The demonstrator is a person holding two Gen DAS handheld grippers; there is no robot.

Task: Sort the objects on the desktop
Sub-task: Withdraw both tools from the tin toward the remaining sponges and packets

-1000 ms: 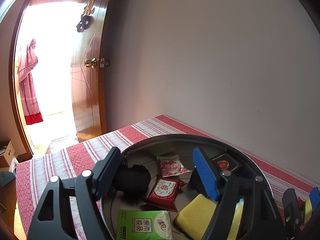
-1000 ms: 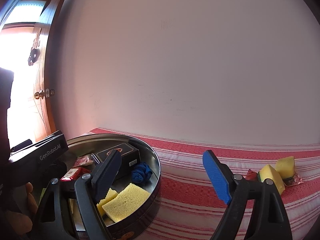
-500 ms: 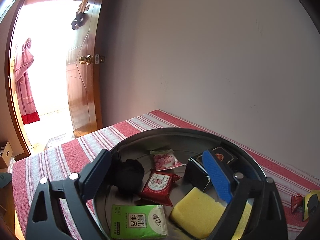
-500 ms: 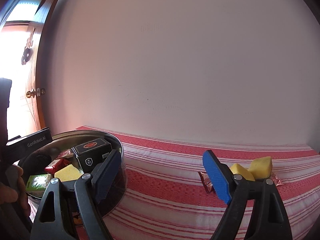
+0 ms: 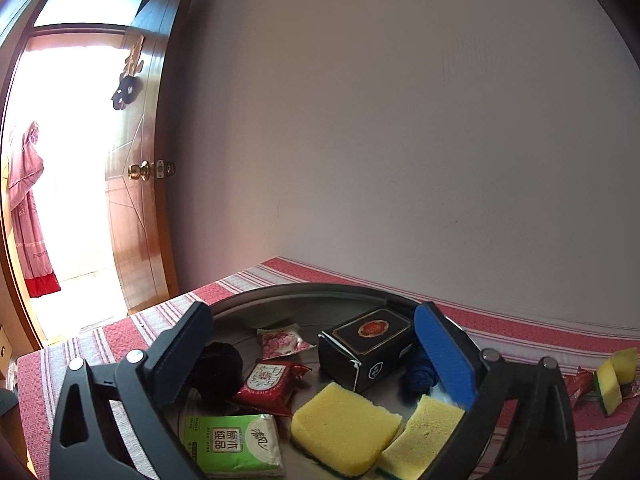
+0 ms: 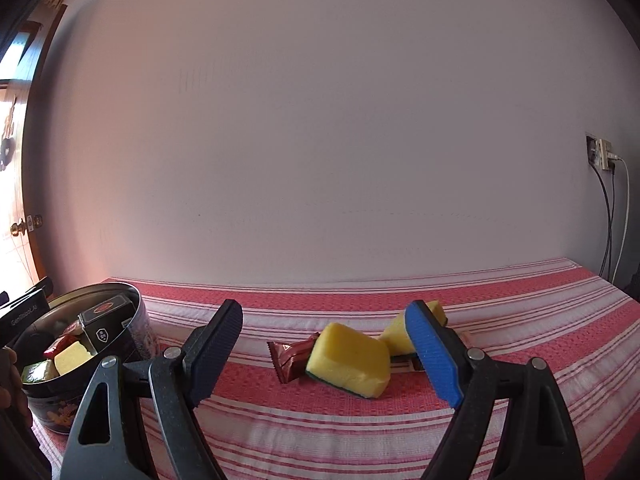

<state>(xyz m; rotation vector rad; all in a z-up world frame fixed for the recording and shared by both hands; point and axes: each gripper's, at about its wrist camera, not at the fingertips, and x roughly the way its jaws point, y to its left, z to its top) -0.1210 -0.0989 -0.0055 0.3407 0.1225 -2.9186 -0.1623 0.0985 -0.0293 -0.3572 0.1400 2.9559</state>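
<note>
Since a second ago the right tongs [image 6: 328, 354] have swung away from the round tin [image 6: 136, 332] and now face the loose pile; the black box [image 5: 366, 346], earlier between the left tongs' pads, now stands free on the tin floor.

Yellow sponge [image 6: 350, 358], green scourer side down, lies tilted on the striped tabletop [image 6: 360, 432], well right of the tin. Its long axis runs roughly across the view, from upper left to lower right. Touching its left edge: a brown snack wrapper [image 6: 292, 358]. Just behind it, right: a second yellow sponge [image 6: 400, 332], partly hidden by the blue pad.

Right tongs: jaws apart, nothing clamped; the sponge sits dead ahead, framed between the pads but beyond the tips. Judgement: a straight push forward brings the pads to either side of it, closing across its long axis.

Left tongs [image 5: 316, 360]: jaws opening, over the tin, pads clear of everything in it. Pile far off to their right, so the right hand is plainly the nearer.
</note>
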